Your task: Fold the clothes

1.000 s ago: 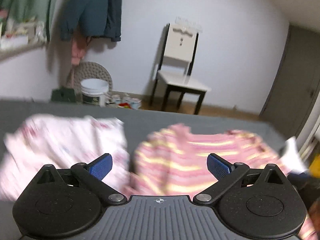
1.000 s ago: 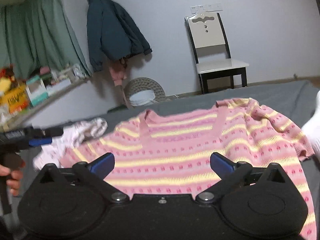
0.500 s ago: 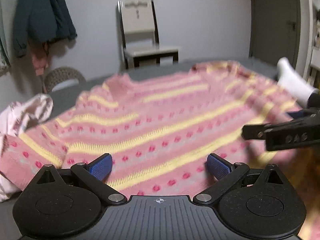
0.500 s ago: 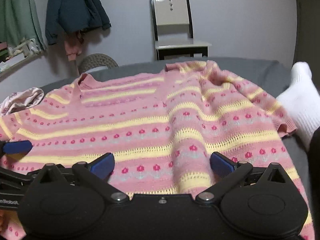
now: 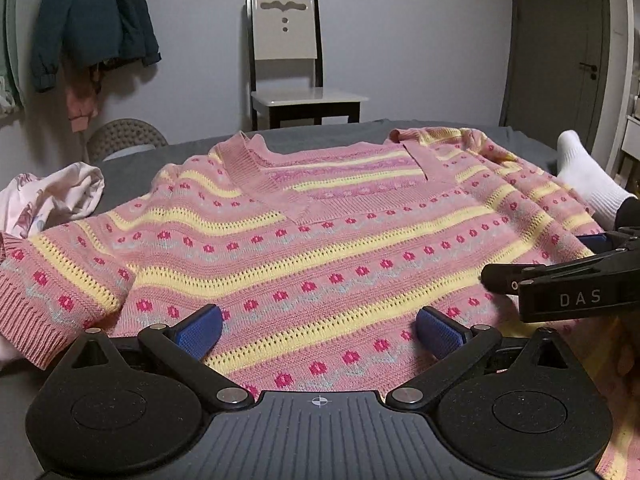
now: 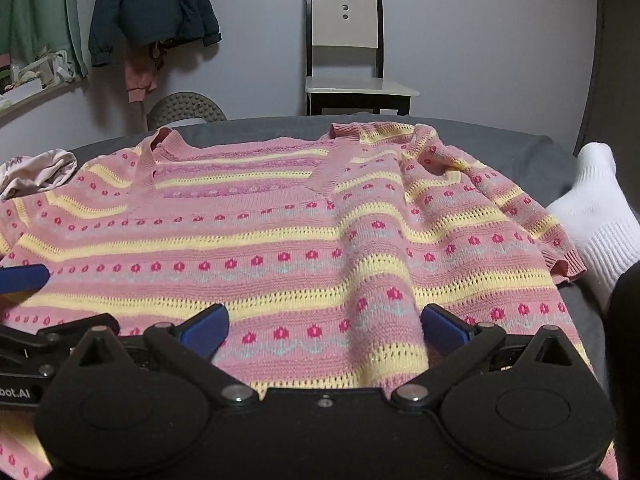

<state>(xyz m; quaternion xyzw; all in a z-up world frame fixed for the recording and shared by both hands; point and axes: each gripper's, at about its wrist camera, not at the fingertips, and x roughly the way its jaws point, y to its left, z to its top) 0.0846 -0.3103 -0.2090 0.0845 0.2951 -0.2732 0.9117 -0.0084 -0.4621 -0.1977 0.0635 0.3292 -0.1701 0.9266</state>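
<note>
A pink knit sweater [image 5: 320, 248] with yellow stripes and red flowers lies spread front-up on the grey bed [image 5: 132, 168], its V-neck toward the far side. My left gripper [image 5: 318, 332] is open and hovers low over the near hem, left of centre. In the right wrist view the same sweater [image 6: 280, 240] fills the frame, with a raised wrinkle running toward its right shoulder. My right gripper [image 6: 324, 332] is open over the hem too. The two grippers sit side by side: the right one's body shows at the edge of the left wrist view, and a blue left fingertip [image 6: 24, 278] shows in the right wrist view.
A crumpled white floral garment [image 5: 48, 200] lies left of the sweater. A person's foot in a white sock [image 6: 596, 208] rests on the bed by the right sleeve. Beyond the bed stand a chair [image 5: 296, 76], a woven basket [image 5: 124, 140], a hanging dark jacket [image 5: 92, 24] and a door [image 5: 560, 40].
The left wrist view swung from the white garment onto the sweater. Both grippers came down closer to the sweater's near hem and stayed open.
</note>
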